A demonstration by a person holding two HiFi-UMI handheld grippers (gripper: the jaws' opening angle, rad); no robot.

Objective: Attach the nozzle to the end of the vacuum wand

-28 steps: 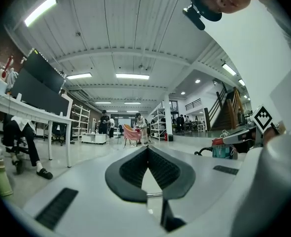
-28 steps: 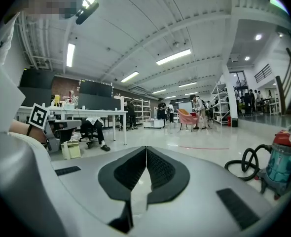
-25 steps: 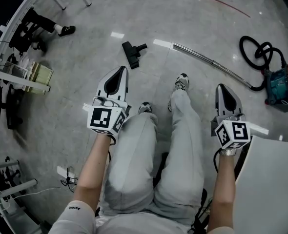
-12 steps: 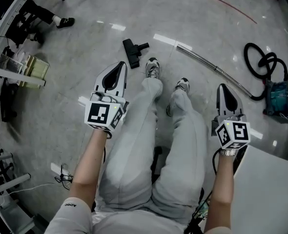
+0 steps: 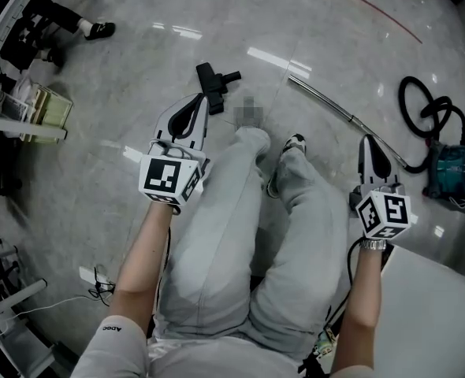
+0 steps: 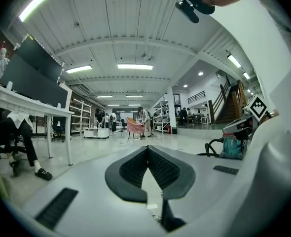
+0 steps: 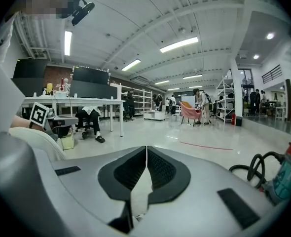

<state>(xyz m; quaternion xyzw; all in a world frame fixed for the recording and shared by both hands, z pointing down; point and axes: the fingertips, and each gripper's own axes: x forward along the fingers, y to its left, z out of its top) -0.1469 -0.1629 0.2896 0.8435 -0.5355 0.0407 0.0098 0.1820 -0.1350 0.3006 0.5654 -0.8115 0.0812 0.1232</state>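
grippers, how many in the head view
2. The left gripper is beside the left knee, its tip close to the nozzle in the picture. The right gripper is outside the right leg, below the wand. None looks hidden.

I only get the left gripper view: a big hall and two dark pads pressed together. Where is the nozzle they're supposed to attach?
Observer: In the head view, the black nozzle lies on the floor, ahead of the left gripper. Nothing grips it.
Visitor: And the wand?
Observer: The metal wand lies further right, apart from the nozzle. A black hose joins it to the vacuum cleaner.
Visitor: Is the other hand carrying something?
Observer: No. The right gripper is shut with nothing between its jaws.
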